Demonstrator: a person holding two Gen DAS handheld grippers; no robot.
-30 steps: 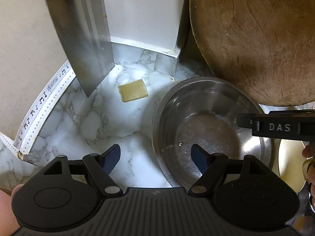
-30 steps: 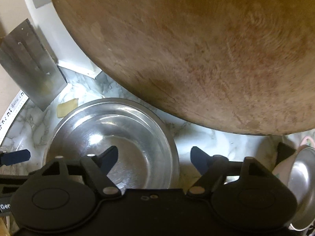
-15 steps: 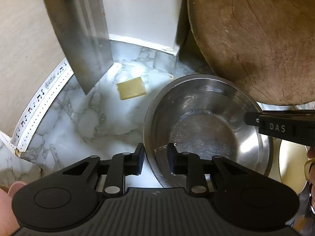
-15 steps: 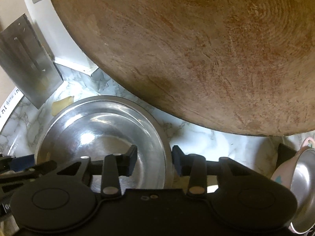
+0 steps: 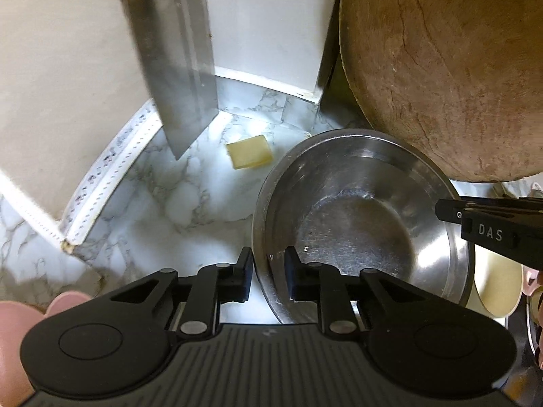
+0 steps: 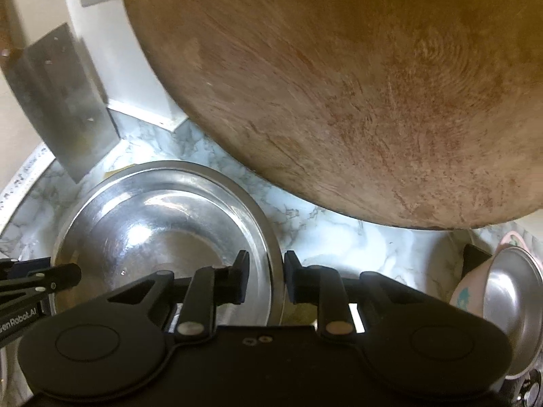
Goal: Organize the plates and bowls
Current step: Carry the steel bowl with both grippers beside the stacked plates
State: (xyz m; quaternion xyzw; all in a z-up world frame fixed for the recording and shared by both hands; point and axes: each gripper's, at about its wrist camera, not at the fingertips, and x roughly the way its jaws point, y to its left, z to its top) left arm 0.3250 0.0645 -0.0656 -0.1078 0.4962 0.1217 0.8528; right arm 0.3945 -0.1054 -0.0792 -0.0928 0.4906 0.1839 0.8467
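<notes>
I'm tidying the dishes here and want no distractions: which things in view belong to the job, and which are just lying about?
Job:
- steel bowl, rim clamped by left gripper and right gripper
- pink bowl
- small steel bowl inside it

Lying about:
- chopping board
- cleaver
- yellow soap
- counter

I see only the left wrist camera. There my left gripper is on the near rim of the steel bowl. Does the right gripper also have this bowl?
Observer: Yes. In the right wrist view the right gripper is on the rim of the steel bowl, with one finger inside and one outside. Its jaws have just been closing on the rim.
Operator: What stands to the right of that gripper?
Observer: A pink bowl sits at the right edge of the picture. A smaller steel bowl lies tilted inside it.
</notes>
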